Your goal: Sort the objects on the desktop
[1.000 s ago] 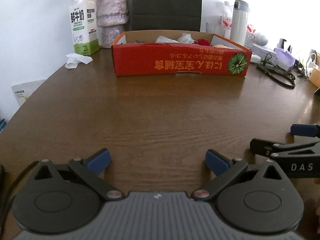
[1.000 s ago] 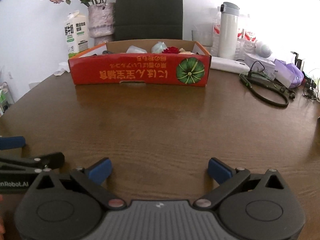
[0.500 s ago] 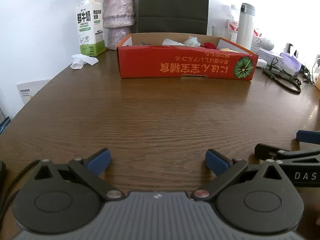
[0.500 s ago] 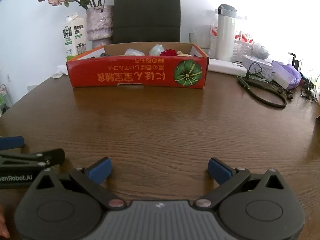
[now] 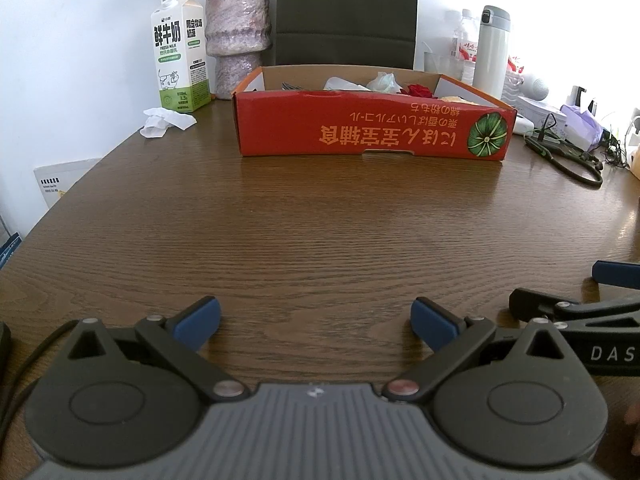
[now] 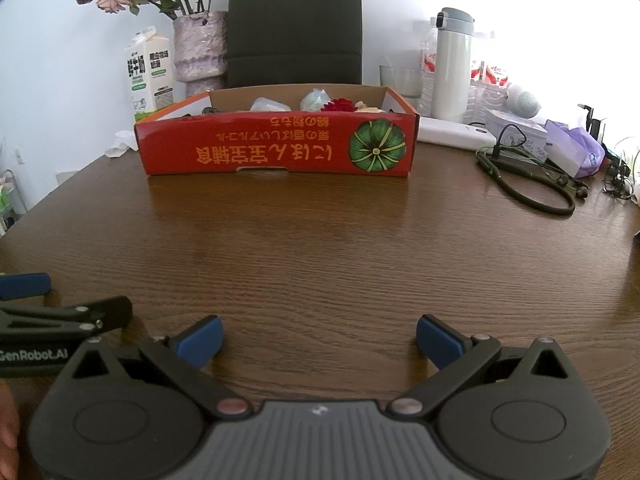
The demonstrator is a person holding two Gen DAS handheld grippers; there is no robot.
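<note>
Now | we hold left gripper (image 5: pixel 316 320) and right gripper (image 6: pixel 318 338) wide open, empty | crumpled tissue (image 5: pixel 167 121) lies beside milk carton (image 5: pixel 181 52), left of red box (image 5: pixel 372 130) | looks light, soft; pinch its raised fold

Round dark-brown wood-grain table (image 5: pixel 320 220), (image 6: pixel 340 240). Landmark: red cardboard box (image 5: pixel 372 130), (image 6: pixel 276 148), far centre of tabletop, print upside down. Left of box: milk carton (image 5: pixel 180 52), upright; crumpled white tissue (image 5: pixel 166 122) just in front of carton. Behind box's left corner: pinkish stone vase (image 5: pixel 238 36). Right of box: white flat block (image 6: pixel 456 134) just beside it, black-green neckband earphones (image 6: pixel 528 184) nearer front, tall white flask (image 6: pixel 452 64) behind, purple tissue pack (image 6: pixel 576 152) farther right.
</note>
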